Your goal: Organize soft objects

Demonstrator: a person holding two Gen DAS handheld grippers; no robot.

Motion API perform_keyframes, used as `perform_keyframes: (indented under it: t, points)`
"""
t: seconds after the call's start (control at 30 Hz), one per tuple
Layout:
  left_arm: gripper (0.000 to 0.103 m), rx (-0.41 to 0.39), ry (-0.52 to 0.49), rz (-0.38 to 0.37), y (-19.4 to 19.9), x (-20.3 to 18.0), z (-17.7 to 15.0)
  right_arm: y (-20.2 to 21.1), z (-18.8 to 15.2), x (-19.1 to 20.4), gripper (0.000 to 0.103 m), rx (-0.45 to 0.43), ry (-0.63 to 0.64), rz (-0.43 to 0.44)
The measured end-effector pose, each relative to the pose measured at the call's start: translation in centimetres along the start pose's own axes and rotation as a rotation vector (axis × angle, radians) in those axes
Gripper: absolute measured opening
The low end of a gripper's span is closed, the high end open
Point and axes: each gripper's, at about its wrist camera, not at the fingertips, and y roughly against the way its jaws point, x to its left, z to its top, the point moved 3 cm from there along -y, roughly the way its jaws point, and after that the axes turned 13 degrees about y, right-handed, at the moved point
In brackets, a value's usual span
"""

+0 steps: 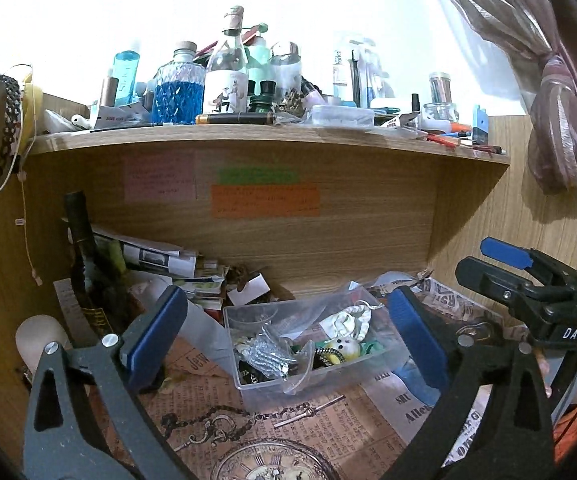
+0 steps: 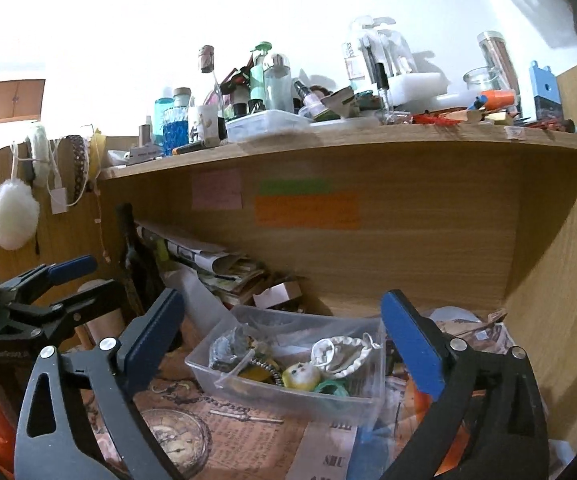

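A clear plastic box sits on the desk under a wooden shelf; it also shows in the right wrist view. It holds a white drawstring pouch, a small yellow-white soft toy and crinkled plastic bags. My left gripper is open and empty, jaws wide on either side of the box. My right gripper is open and empty, also spanning the box. The right gripper shows at the right of the left wrist view; the left shows at the left of the right wrist view.
The wooden shelf above is crowded with bottles and jars. A dark bottle and stacked papers stand at the back left. Printed paper with a clock picture covers the desk. A white fluffy puff hangs on the left. A curtain hangs at the right.
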Motion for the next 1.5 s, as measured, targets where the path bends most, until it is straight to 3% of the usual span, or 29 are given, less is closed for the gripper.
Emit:
perform_keyframes:
  t: [1.5]
  points:
    - [0.103,0.008,0.011,-0.002,-0.24,-0.44,-0.42,0.49,-0.10,0.17,0.103,-0.014,0.004,0.004]
